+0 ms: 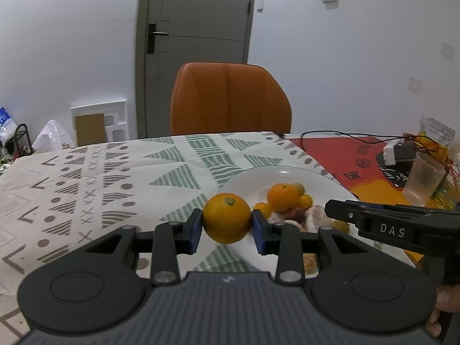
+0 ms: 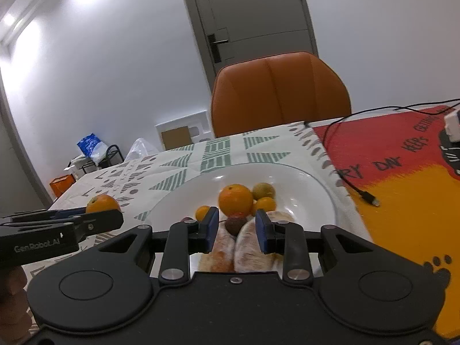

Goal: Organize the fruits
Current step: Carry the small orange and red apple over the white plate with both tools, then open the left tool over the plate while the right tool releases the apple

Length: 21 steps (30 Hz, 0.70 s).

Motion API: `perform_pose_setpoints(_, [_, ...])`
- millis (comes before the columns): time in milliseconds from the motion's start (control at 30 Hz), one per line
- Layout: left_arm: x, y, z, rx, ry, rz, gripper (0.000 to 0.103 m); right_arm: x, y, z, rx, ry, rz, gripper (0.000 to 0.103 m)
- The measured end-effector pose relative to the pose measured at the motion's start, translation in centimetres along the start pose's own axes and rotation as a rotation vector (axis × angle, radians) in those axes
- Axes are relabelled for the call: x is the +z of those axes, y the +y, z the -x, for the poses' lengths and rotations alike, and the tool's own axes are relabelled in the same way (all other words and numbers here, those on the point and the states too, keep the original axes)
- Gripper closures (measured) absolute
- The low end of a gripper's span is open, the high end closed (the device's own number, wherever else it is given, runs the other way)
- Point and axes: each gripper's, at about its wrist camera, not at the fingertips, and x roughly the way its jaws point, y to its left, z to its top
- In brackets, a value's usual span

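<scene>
Left claw [image 1: 227, 225] clamped on an orange [image 1: 226, 218], held above the table [image 1: 86, 172] just left of the white plate [image 2: 184, 198]. Right claw [image 2: 236, 225] parted, pads empty, over the plate's near side. Beyond it: a second orange [image 2: 235, 201], smaller fruits.

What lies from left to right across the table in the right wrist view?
Orange held in the left gripper's fingers → small orange fruit at the plate's left → large round orange on the white plate → black cable end on the red-and-yellow mat.
</scene>
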Motion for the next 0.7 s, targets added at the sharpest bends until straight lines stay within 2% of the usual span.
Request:
perform_pose_setpoints(267, [0.4,-1.9,-0.5,-0.032,0.003,-0.024,0.067,-0.2,-1.2,1.1,-0.019,-0.012,-0.02,0.073])
perform_pose_setpoints(433, [0.8,-1.7,-0.2,-0.015,-0.006,-0.007,0.064,-0.2,-1.5,1.4,-0.018,-0.017,-0.028,0.071])
perform_pose_setpoints(567, [0.8,-0.9,0.3,0.019,-0.001,0.009,0.053,-0.4,-0.9,1.4,-0.006,-0.011,-0.023,0.069])
perform_pose_setpoints(600, [0.8,-0.7,0.4,0.027,0.002,0.017,0.047,-0.4,-0.8,1.4,-0.002,-0.01,-0.02,0.066])
perform_pose_setpoints(700, [0.7,0.1,0.9,0.045,0.009,0.028,0.04,-0.4,-0.1,1.4,0.005,-0.01,-0.014,0.057])
